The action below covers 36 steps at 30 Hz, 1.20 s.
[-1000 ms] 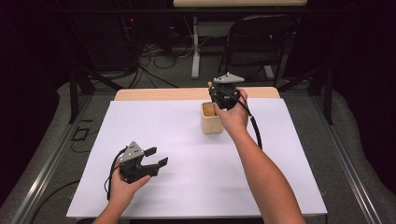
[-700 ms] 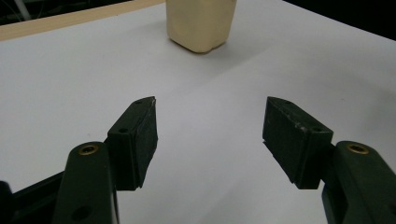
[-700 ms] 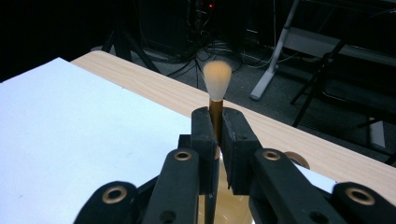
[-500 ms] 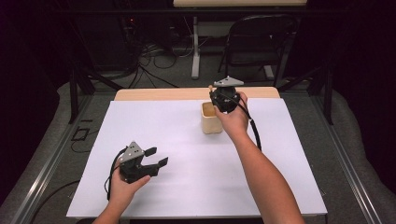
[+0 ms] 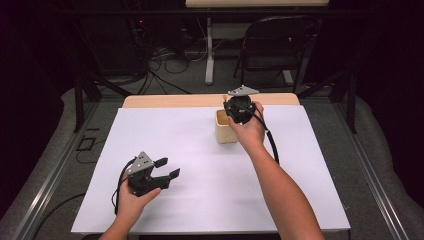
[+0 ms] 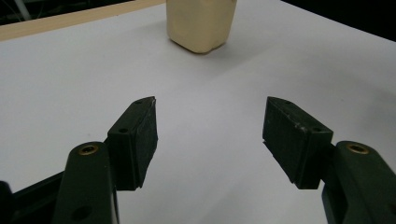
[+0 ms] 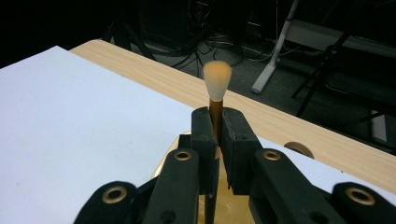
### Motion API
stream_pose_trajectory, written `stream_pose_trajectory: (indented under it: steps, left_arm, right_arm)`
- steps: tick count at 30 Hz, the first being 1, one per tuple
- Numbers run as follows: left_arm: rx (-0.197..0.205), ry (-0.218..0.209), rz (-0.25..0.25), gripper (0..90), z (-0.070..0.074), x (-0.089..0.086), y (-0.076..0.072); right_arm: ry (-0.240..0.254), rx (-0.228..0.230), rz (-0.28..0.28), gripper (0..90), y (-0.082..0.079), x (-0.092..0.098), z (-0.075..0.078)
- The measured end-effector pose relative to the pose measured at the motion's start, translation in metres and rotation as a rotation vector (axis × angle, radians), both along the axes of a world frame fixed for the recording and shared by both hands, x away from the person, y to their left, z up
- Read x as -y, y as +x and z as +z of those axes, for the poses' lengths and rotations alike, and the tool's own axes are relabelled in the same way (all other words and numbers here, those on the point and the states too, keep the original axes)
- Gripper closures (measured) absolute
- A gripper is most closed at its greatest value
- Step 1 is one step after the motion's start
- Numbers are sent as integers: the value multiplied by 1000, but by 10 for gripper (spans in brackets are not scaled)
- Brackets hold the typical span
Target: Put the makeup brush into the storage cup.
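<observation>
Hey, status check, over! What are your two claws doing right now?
Right gripper shut on brush, above cream cup. Left gripper open, empty, low over white sheet. Nothing in the way.

No writing, label, brand, number or sign can be read anywhere in these views.
</observation>
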<state>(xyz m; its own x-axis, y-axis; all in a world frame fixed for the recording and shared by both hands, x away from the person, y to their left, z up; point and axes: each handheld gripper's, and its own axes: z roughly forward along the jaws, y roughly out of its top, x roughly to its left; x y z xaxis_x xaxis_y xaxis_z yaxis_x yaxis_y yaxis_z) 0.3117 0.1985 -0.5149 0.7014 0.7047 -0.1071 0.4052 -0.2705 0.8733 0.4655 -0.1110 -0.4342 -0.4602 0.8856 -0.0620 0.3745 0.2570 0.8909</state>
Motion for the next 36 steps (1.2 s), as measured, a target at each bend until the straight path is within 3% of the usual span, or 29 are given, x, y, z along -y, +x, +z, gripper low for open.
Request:
stream_pose_trajectory:
  steps: [36]
  left_arm:
    - [1, 4, -1, 355, -1, 1, 0]
  right_arm:
    - [-17, -38, 2, 840, -1, 1, -24]
